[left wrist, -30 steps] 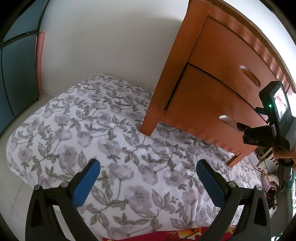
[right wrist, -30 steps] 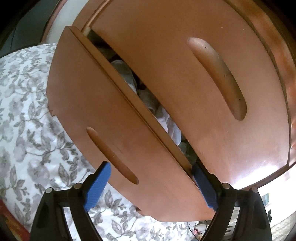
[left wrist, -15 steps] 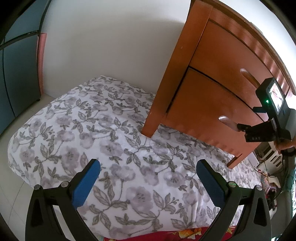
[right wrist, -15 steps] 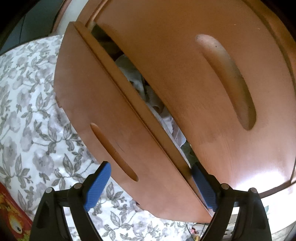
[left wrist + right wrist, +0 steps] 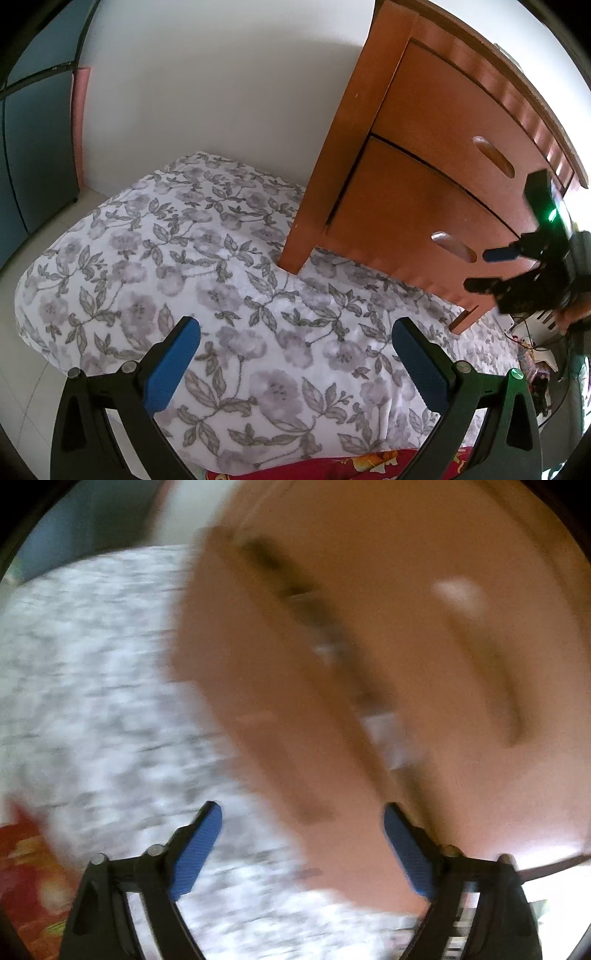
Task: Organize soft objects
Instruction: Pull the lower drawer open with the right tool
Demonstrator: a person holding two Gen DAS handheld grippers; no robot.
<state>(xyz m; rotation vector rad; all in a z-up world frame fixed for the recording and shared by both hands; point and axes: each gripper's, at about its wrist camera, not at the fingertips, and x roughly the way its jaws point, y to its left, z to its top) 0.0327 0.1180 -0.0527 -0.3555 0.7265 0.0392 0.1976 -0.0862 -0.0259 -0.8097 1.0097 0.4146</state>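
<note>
Your left gripper (image 5: 295,354) hangs over the white quilt printed with grey flowers and leaves (image 5: 192,266), its blue-padded jaws spread wide with nothing between them. In its view, the orange-brown wooden bedside cabinet with two drawers (image 5: 417,177) stands on the quilt at about two o'clock, against the white wall (image 5: 221,85). A strip of red fabric with yellow print (image 5: 343,467) peeks in at six o'clock, touching the quilt's near edge.

Your right gripper (image 5: 303,830) shows up at three o'clock in the left view, just in front of the lower drawer (image 5: 402,221), near its slot handle (image 5: 452,245). Its jaws have just been closing, yet they stand apart and pinch nothing. The right wrist view is badly blurred (fine detail is lost). Even so, you can see the lower drawer (image 5: 258,701) pulled partly out, with a gap running from eleven o'clock toward five. Pale soft things (image 5: 384,731) lie inside that gap; what they are I cannot tell. The right-hand pad (image 5: 408,853) sits close by the drawer's front edge, though whether it touches is unclear.
</note>
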